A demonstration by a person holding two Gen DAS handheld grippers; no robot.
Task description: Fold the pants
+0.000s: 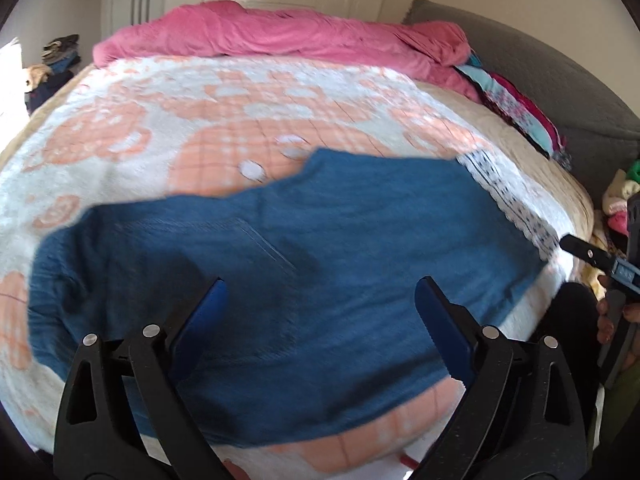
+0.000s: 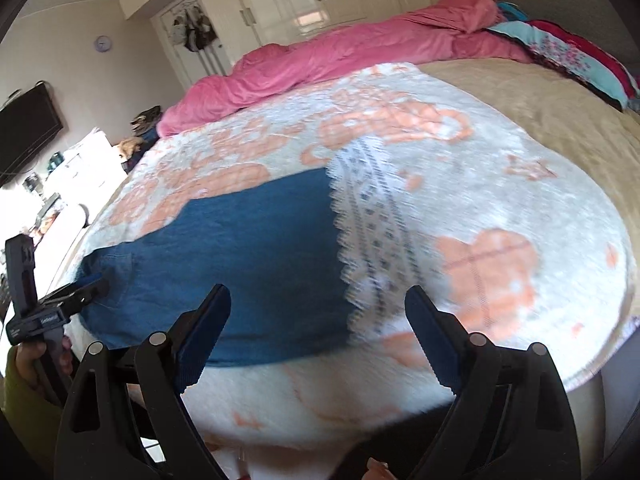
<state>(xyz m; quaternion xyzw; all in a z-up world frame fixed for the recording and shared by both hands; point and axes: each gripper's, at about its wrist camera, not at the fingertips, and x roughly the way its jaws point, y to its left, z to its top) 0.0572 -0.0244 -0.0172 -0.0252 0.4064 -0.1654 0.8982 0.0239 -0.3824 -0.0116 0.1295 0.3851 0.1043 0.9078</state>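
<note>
Blue denim pants [image 1: 340, 240] [image 2: 256, 240] lie spread flat on the peach-and-white blanket [image 1: 160, 128] [image 2: 500, 200] near the bed's front edge. Their white patterned lace cuff [image 1: 508, 196] [image 2: 376, 220] forms the right end. My left gripper [image 1: 322, 284] hovers over the middle of the denim, open, with nothing between its fingers. My right gripper [image 2: 318, 291] hangs open over the seam where denim meets lace, also holding nothing. Each gripper shows at the edge of the other's view: the right gripper [image 1: 588, 256] at the far right, the left gripper [image 2: 72, 296] at the pants' left end.
A bunched pink duvet [image 1: 280, 36] [image 2: 320, 60] lies along the far side of the bed. Patterned pillows [image 1: 516, 108] [image 2: 568, 56] lean by the grey headboard [image 1: 540, 72]. Clothes are piled on the floor at left [image 1: 56, 56]. A wall television [image 2: 24, 132] hangs at left.
</note>
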